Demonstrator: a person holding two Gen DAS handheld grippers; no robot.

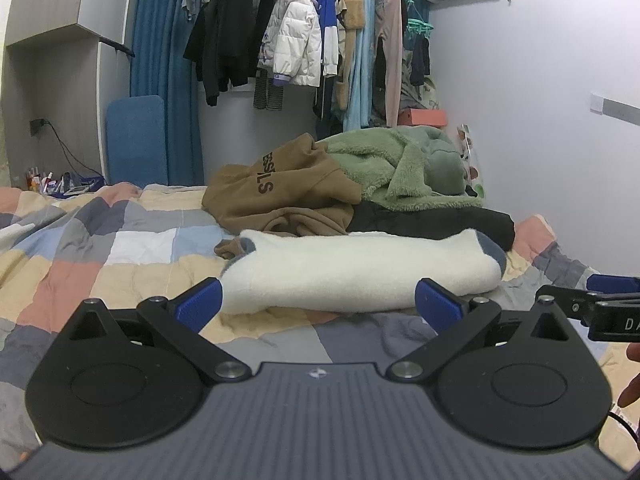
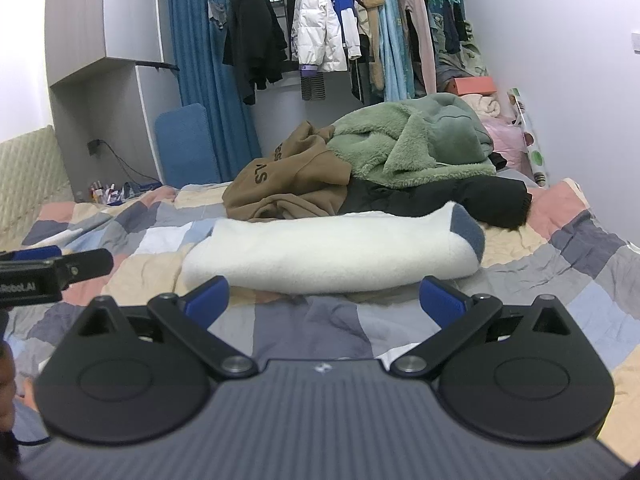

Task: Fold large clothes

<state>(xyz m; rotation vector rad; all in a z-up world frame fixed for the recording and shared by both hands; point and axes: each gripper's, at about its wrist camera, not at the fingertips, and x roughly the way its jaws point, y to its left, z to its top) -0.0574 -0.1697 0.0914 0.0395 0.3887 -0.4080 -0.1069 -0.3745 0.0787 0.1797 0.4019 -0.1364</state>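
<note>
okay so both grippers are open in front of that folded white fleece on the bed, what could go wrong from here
1. The folded white fleece lies against the unfolded pile: brown hoodie, green fleece, black garment. Pulling one out could drag it open.

2. The wrinkled patchwork quilt may get pinched along with a garment.

3. The left hand-held gripper and right hand-held gripper sit close together, so they could bump.

Soft, even indoor light with faint shadows and no glare. Fisheye bending curves the grey wardrobe panel [image 1: 48, 0] near 10 o'clock. Edges look slightly soft.
</note>
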